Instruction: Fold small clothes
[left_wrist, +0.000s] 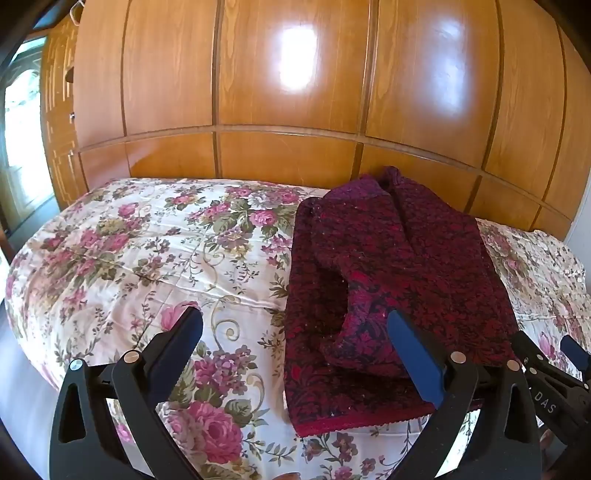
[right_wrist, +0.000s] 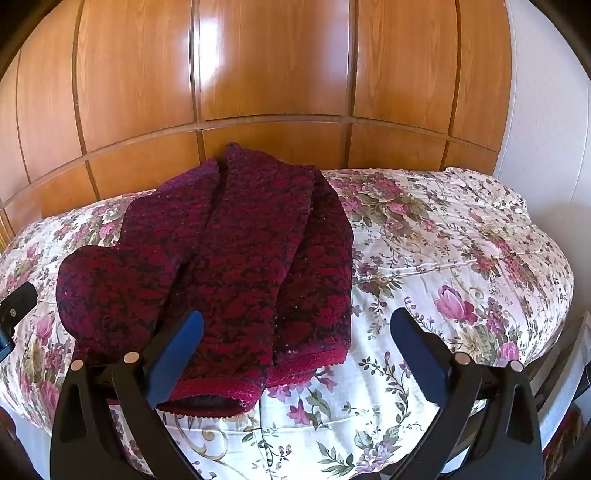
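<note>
A dark red and black patterned knit garment (left_wrist: 399, 266) lies folded lengthwise on a floral bedspread (left_wrist: 147, 251), its scalloped red hem toward me. In the right wrist view the same garment (right_wrist: 236, 251) shows folded panels and a sleeve flap at its left. My left gripper (left_wrist: 295, 321) hovers wide open above the garment's left edge, nothing between its blue pads. My right gripper (right_wrist: 295, 321) also stands wide open over the garment's near right corner, holding nothing. The right gripper (left_wrist: 554, 369) shows at the far right of the left wrist view.
A glossy wooden wardrobe (left_wrist: 288, 92) runs along the far side of the bed. A bright window or door (left_wrist: 22, 140) is at the far left. A white wall (right_wrist: 546, 92) stands at the right. Bare bedspread (right_wrist: 461, 240) spreads right of the garment.
</note>
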